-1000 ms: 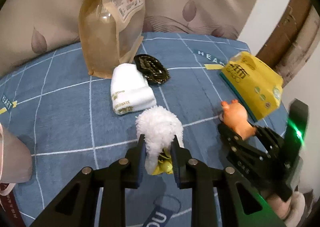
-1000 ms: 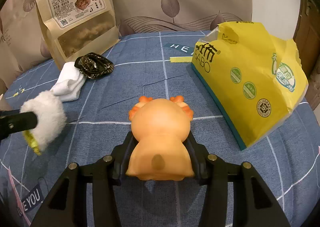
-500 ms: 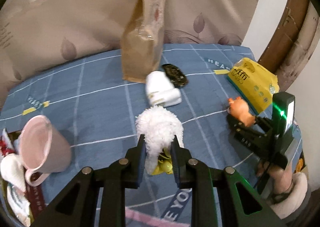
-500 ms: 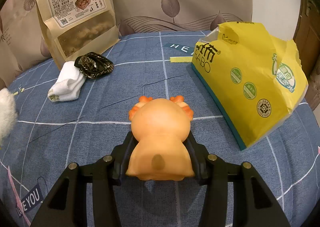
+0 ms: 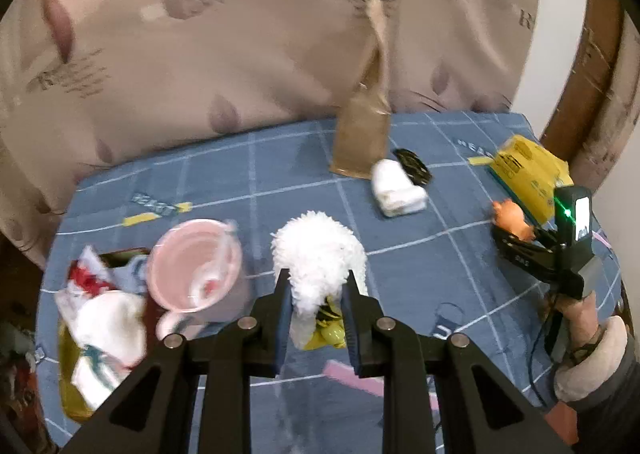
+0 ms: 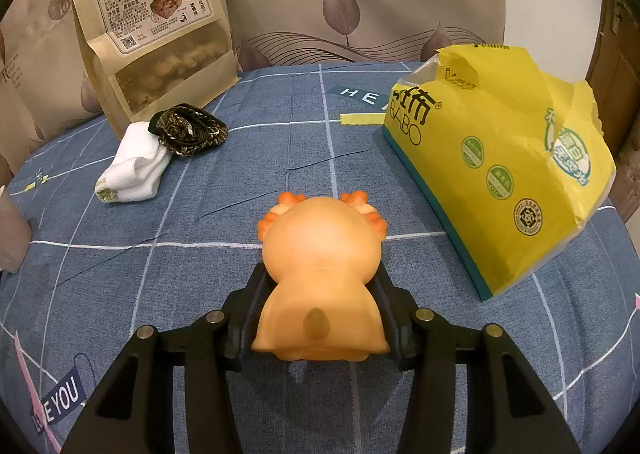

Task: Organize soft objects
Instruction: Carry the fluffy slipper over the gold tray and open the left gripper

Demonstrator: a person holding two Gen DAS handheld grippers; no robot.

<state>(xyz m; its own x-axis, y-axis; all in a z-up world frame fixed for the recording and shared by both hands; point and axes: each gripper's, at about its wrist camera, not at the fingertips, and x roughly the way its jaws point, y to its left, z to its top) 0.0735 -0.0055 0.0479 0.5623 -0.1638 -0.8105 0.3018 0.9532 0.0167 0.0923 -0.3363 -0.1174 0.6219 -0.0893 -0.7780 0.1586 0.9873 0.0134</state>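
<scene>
White plush toy (image 5: 318,254) sits clamped in the left gripper (image 5: 316,318), above the blue cloth, just right of a blurred, probably pink cup (image 5: 194,266). Right gripper (image 6: 320,318) grips the orange toy (image 6: 322,278).

left view motion-blurred, pink cup (image 5: 195,266) smeared, its contents perhaps unreadable

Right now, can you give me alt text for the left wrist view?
The left tool grips a fluffy white plush above a blue checked cloth. A pink mug sits to its left; at far right the right tool holds an orange toy.
</scene>
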